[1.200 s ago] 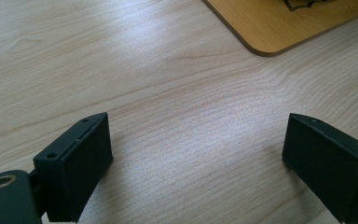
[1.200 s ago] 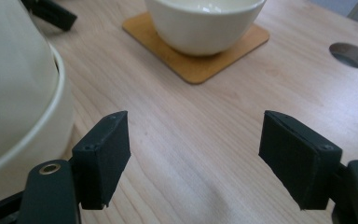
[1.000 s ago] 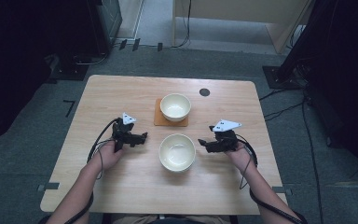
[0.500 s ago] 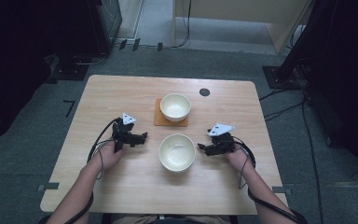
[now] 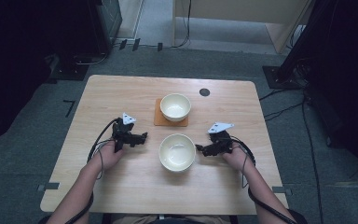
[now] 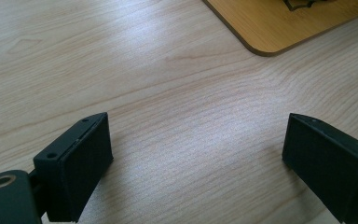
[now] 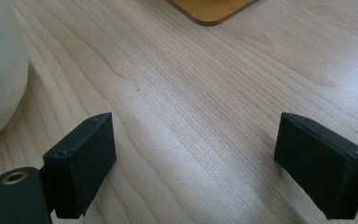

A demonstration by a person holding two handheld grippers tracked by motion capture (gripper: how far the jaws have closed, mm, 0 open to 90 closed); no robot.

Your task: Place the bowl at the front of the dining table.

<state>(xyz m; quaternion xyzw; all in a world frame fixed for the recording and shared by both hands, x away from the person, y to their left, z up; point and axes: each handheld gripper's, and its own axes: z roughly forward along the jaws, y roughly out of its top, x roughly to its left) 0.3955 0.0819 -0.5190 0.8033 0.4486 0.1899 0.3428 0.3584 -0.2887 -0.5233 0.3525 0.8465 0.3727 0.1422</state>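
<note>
Cream bowls are counted at two: near bowl (image 5: 177, 151) bare on the table (image 5: 121, 93), far bowl (image 5: 175, 106) on one orange mat (image 5: 158, 119). The right gripper (image 5: 199, 149), shifted slightly toward the near bowl since earlier, is seen with jaws just opened wider, nothing between; the left gripper (image 5: 143, 136) is likewise held open and empty.

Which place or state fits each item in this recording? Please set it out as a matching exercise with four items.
Items:
1. Cream round bowl nearer the person
2. Cream round bowl farther back
3. Small black round disc
4. Right gripper

Places or states:
A. On the orange square wooden coaster
B. Jaws open, nothing between them
C. Straight on the light wooden table, between both grippers
D. Near the table's far edge

Pairs: 1-C, 2-A, 3-D, 4-B
</note>
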